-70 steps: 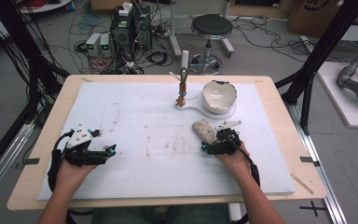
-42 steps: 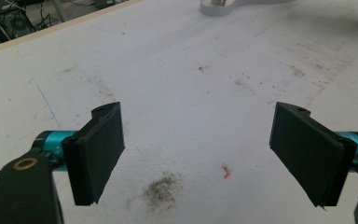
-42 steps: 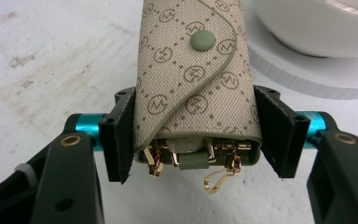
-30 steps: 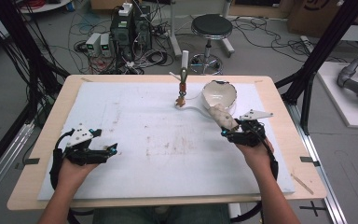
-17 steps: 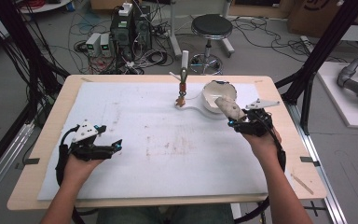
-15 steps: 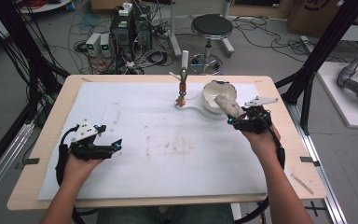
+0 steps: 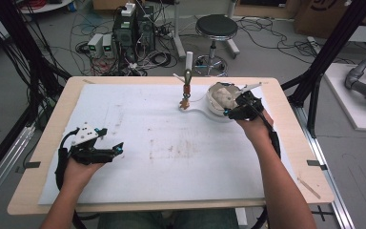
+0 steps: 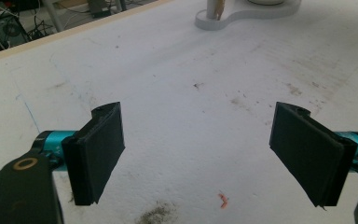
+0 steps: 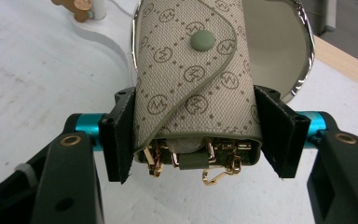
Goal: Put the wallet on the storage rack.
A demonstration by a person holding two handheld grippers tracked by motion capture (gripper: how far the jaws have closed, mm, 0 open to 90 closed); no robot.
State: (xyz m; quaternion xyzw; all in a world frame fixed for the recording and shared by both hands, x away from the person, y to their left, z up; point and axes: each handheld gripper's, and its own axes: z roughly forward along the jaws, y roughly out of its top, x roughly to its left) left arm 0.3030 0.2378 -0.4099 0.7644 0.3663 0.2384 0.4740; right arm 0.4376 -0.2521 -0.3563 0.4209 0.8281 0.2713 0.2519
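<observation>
A beige monogram key pouch [image 9: 191, 79] with an olive snap and gold clips at its near end sits clamped between the pads of my right gripper [image 9: 196, 135]. In the high view that right gripper [image 7: 232, 106] holds the pouch [image 7: 225, 96] over a round white dish [image 7: 213, 106] at the far right of the mat. My left gripper [image 7: 113, 144] rests at the near left with its jaws wide apart; in the left gripper view the left gripper [image 8: 198, 154] has nothing but bare mat between its pads.
The dish [image 9: 303, 56] stands on a white base [image 7: 195, 111] with an upright post [image 7: 188, 76] and a small brown figure [image 7: 185, 102] at its foot. A white mat [image 7: 171, 152] covers most of the wooden table [image 7: 310, 157]. Cables, a stool and black frame legs lie beyond.
My right hand has carried the pouch from the middle of the mat away and to the right, up over the dish. The left hand has stayed put.
</observation>
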